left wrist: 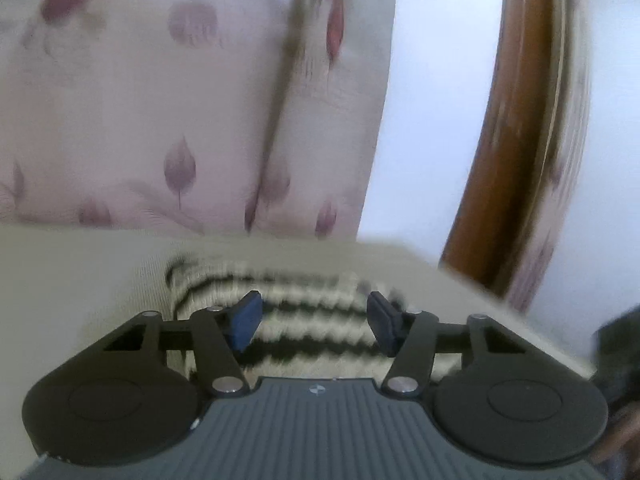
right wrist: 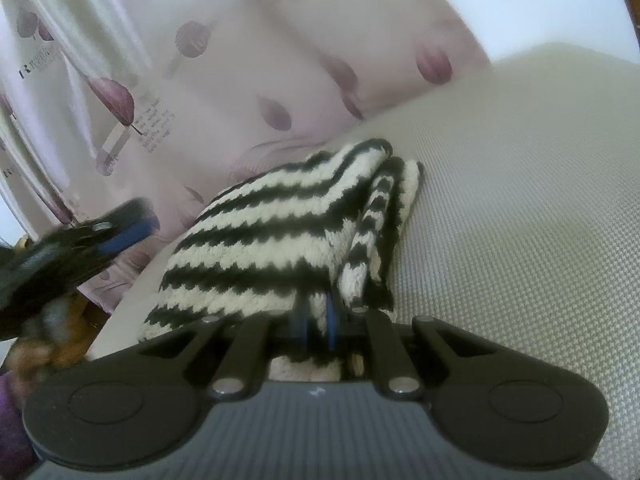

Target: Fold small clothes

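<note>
A black-and-white striped knit garment [right wrist: 276,236] lies folded in layers on a beige woven surface [right wrist: 520,220]. My right gripper [right wrist: 316,320] is shut on the garment's near edge, its blue pads pinching the knit. In the left wrist view the same striped garment [left wrist: 312,320] lies blurred below my left gripper [left wrist: 314,316], whose blue pads stand wide apart and hold nothing. The left gripper also shows blurred at the left edge of the right wrist view [right wrist: 120,236], beside the garment.
A pink curtain with purple leaf prints [left wrist: 160,120] hangs behind the surface and also shows in the right wrist view [right wrist: 160,80]. A curved brown wooden frame [left wrist: 508,140] stands at the right. The beige surface [left wrist: 80,280] extends left of the garment.
</note>
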